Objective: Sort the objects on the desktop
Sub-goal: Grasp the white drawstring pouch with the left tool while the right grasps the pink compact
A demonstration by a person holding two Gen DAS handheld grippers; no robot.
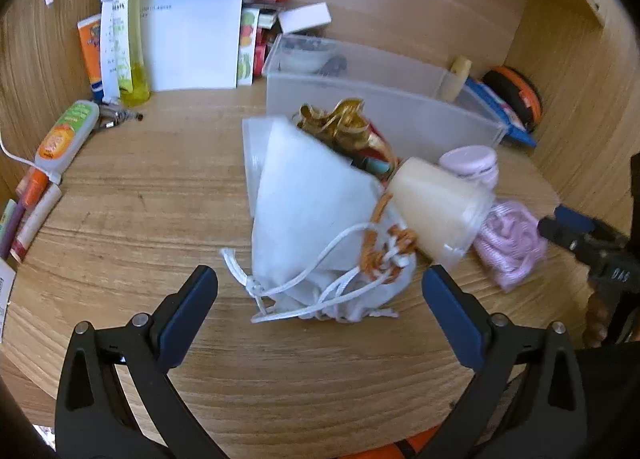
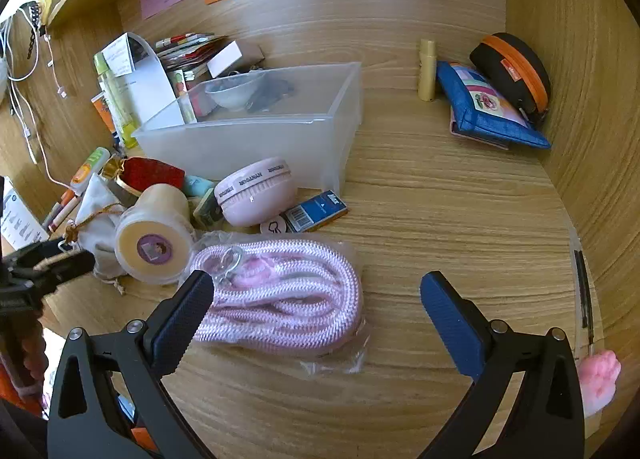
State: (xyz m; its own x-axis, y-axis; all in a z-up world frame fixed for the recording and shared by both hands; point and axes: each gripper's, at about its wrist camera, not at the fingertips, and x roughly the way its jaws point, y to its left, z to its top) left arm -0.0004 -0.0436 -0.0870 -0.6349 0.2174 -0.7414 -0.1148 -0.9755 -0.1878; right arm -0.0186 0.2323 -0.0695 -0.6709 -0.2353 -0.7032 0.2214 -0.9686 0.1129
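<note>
While both are hanging wide open and empty, the left hand-held gripper (image 1: 320, 291) is facing a soft, light white drawstring pouch (image 1: 308, 211) on the tabletop (image 1: 160, 187), best pinched mid-body; the right hand-held gripper (image 2: 316, 295) is straddling a slippery bagged pink rope (image 2: 280, 295).

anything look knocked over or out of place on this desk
Yes. The cream-filled jar lies tipped on its side against the white drawstring pouch, in a loose heap in front of the clear bin, which is nearly empty. The bagged pink rope lies loose beside the heap.
</note>
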